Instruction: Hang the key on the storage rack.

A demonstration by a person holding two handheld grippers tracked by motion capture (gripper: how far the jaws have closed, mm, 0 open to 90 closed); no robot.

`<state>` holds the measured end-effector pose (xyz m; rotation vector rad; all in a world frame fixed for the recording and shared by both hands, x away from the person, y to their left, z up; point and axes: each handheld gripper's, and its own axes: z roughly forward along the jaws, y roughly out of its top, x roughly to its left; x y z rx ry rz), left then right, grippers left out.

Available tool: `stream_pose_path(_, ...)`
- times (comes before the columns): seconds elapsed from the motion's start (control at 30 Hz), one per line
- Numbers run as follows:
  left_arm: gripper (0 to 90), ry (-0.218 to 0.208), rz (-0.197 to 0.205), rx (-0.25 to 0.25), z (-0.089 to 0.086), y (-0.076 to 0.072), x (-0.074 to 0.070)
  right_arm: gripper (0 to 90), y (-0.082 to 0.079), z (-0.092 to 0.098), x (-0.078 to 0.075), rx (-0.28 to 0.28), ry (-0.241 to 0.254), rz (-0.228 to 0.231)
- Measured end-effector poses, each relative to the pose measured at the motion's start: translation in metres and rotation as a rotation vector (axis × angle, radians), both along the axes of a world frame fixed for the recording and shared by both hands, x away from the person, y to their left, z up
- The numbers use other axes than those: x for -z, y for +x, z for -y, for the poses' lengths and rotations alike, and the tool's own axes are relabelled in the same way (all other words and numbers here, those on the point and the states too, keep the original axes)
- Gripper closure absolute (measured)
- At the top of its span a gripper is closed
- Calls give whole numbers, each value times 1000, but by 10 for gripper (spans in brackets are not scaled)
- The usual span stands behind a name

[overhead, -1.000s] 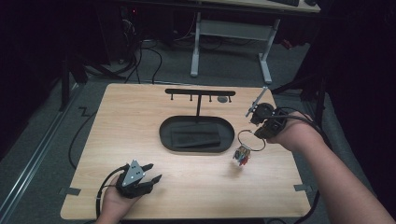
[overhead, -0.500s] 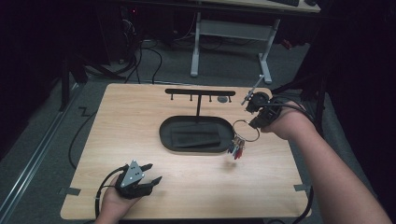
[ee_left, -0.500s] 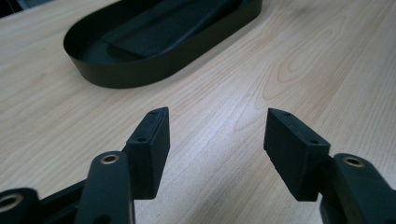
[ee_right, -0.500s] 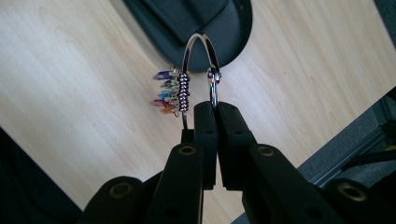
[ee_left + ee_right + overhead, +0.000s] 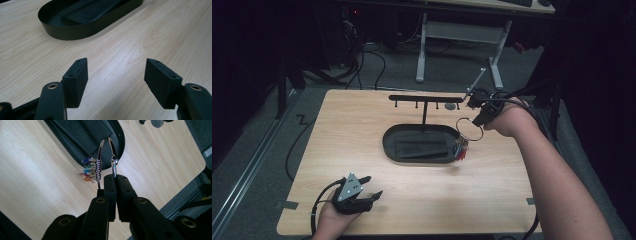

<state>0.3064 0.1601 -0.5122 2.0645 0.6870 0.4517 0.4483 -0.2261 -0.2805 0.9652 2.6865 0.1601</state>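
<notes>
My right gripper (image 5: 475,121) is shut on a metal key ring (image 5: 459,127) that hangs above the right end of the black oval tray (image 5: 392,150). A bunch of small coloured tags (image 5: 460,148) dangles from the ring. In the right gripper view the jaws (image 5: 115,178) pinch the ring (image 5: 114,162), with the tags (image 5: 89,171) strung on its left side. A black hook rack (image 5: 412,97) stands just behind the tray. My left gripper (image 5: 371,187) rests at the table's near left. Its jaws have just been opening and stand open (image 5: 116,75) over bare wood.
A flat dark insert (image 5: 419,149) lies inside the tray. A small grey disc (image 5: 451,106) sits by the rack's right end. The table's right edge (image 5: 197,170) is close to my right hand, with floor, cables and desk legs (image 5: 421,55) beyond the far edge.
My right hand carried the ring and tags away from me and slightly left, from over bare wood to the tray's right end. The left jaws spread a little wider.
</notes>
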Motion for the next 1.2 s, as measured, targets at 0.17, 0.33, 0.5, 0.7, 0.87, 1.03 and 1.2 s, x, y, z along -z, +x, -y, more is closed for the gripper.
stream_pose_path(0.17, 364, -13, -1, -12, -2, -4, -2, 879, 12, -2, 2, -6, -2, -4)
stream_pose_path(0.33, 362, -31, -7, -17, -5, -6, 0, 879, 24, -4, 1, 3, 10, -1)
stream_pose_path(0.5, 360, -22, -7, -26, -8, -8, 1, 879, 34, -7, 5, 1, 18, 8)
stream_pose_path(0.7, 361, -40, -10, -43, -12, -7, 1, 879, 52, -5, 11, 26, 55, 18)
stream_pose_path(0.87, 362, -42, -18, -44, -11, -7, 1, 879, 62, -5, 17, 37, 50, 10)
stream_pose_path(1.03, 362, -24, -8, -28, -7, -9, 2, 877, 74, -5, 22, 46, 33, 10)
stream_pose_path(1.2, 362, -18, -18, -26, -7, -7, 3, 877, 81, -5, 20, 48, 28, 15)
